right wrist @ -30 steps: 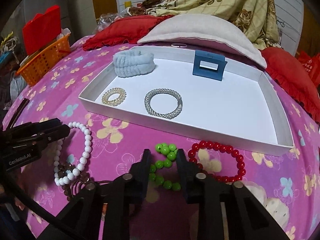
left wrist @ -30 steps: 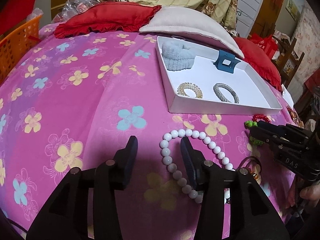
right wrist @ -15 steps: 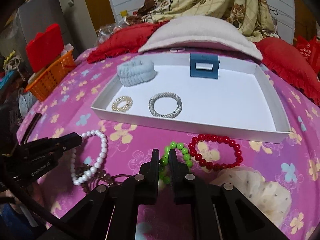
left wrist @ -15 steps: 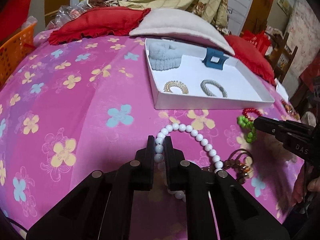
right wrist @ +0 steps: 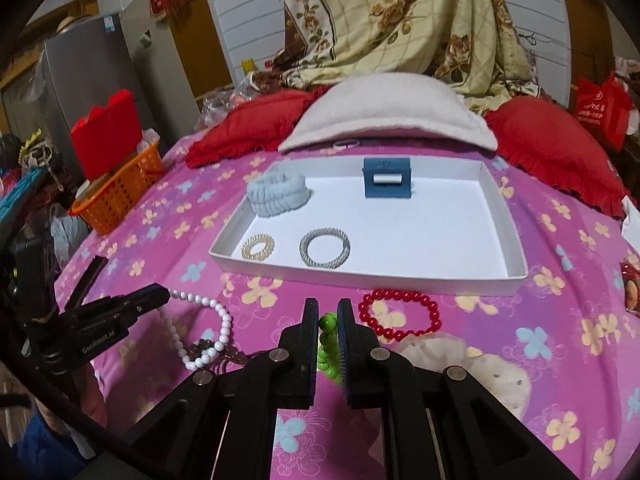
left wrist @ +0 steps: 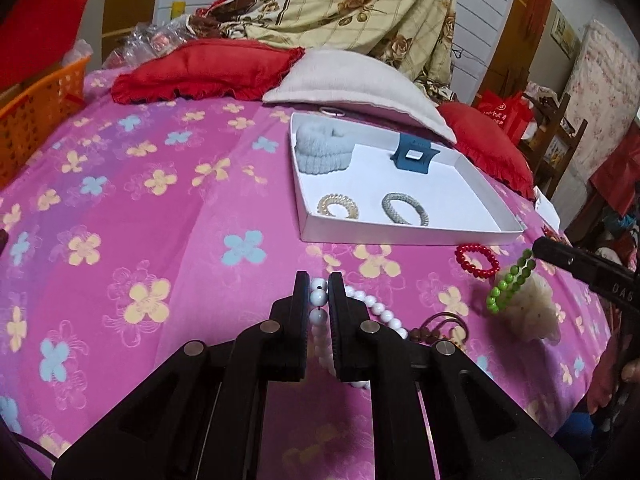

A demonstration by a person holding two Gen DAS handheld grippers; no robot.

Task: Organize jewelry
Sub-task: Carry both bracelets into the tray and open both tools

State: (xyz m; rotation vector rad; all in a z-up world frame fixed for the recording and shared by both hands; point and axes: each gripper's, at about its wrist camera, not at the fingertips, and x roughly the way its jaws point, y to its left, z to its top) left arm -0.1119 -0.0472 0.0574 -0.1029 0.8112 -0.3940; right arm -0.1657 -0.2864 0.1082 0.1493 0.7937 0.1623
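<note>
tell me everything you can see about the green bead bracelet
The green bead bracelet is a loop of glossy, round, bright green beads that look like plastic or glass. The right gripper is shut on it, pinching a bead between its black fingers. In the left wrist view the loop hangs from the gripper's tip, stretched long and slanted, clear of the pink floral bedspread. Nothing else seems to touch it.

Since the earlier frames, the left gripper point(left wrist: 319, 294) has closed on the white round-bead bracelet point(left wrist: 376, 310) and the right gripper point(right wrist: 328, 322) on the green glossy-bead bracelet point(right wrist: 329, 354), both lifted off the pink floral bedspread point(left wrist: 160, 216).
</note>
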